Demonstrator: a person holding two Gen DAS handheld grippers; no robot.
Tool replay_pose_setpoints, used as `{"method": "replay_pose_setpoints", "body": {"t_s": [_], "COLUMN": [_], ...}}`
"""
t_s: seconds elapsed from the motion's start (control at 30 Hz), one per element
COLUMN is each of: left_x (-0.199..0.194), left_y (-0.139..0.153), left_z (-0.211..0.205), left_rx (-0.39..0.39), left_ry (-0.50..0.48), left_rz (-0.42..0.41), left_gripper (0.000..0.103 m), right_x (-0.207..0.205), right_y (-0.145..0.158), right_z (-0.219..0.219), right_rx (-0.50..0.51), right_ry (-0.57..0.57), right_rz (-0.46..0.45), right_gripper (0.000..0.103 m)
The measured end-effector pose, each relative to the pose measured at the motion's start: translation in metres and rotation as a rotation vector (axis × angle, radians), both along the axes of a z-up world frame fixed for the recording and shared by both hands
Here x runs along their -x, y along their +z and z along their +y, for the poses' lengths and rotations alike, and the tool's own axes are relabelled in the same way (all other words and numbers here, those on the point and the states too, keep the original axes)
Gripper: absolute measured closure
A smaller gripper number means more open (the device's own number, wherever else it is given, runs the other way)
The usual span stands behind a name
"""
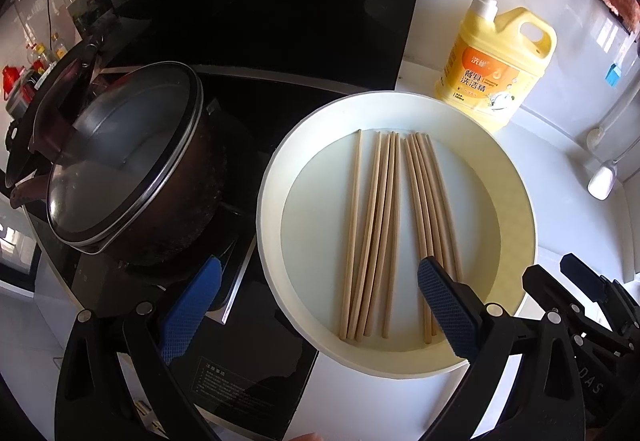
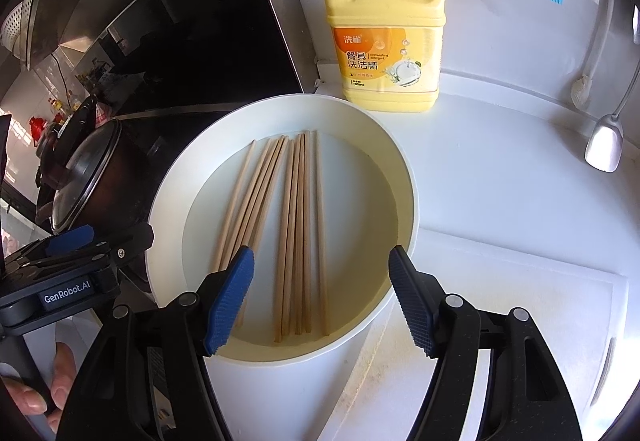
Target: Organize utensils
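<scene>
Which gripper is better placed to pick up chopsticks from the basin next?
Right. The right gripper hangs open astride the right-hand chopsticks in the white basin; the left gripper, also open, straddles the basin's rim beside the pot.

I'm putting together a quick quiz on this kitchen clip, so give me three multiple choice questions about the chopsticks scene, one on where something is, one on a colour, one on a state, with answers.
1. Where do the chopsticks lie?
A. On the stove
B. Inside the round white basin
C. On the cutting board

2. What colour is the detergent bottle?
A. Yellow with a white pump
B. Green with a red cap
C. Clear with a black pump

3. How does the right gripper stand?
A. Shut on one chopstick
B. Shut on the basin's rim
C. Open, holding nothing

Answers:
1 B, the sticks rest flat on the basin's floor.
2 A, its body is yellow and the pump on top is white.
3 C, the blue pads stand wide apart above the basin, and nothing is pinched between them.
</scene>
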State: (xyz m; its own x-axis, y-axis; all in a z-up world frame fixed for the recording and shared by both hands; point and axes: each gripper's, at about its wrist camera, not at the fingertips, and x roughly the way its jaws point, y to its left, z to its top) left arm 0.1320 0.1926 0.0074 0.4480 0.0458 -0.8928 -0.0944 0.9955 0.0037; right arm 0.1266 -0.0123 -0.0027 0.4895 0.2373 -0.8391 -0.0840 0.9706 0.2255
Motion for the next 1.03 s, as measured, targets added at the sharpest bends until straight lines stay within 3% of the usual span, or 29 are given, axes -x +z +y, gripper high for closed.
{"method": "replay_pose_setpoints", "body": {"t_s": [1.03], "left_x": [-0.0014], "left_y": [-0.0052], "left_z": [0.001], "left_rx": [0.007], "left_ry": [0.007], "left_rz": [0.026], "left_gripper": [0.006], "right_x": [0.0018], "right_y": [-0.0013], "right_z": [0.0083], "right_rx": [0.002], "right_ry": [0.016], "right_rz": [0.004], "right_gripper": [0.036]}}
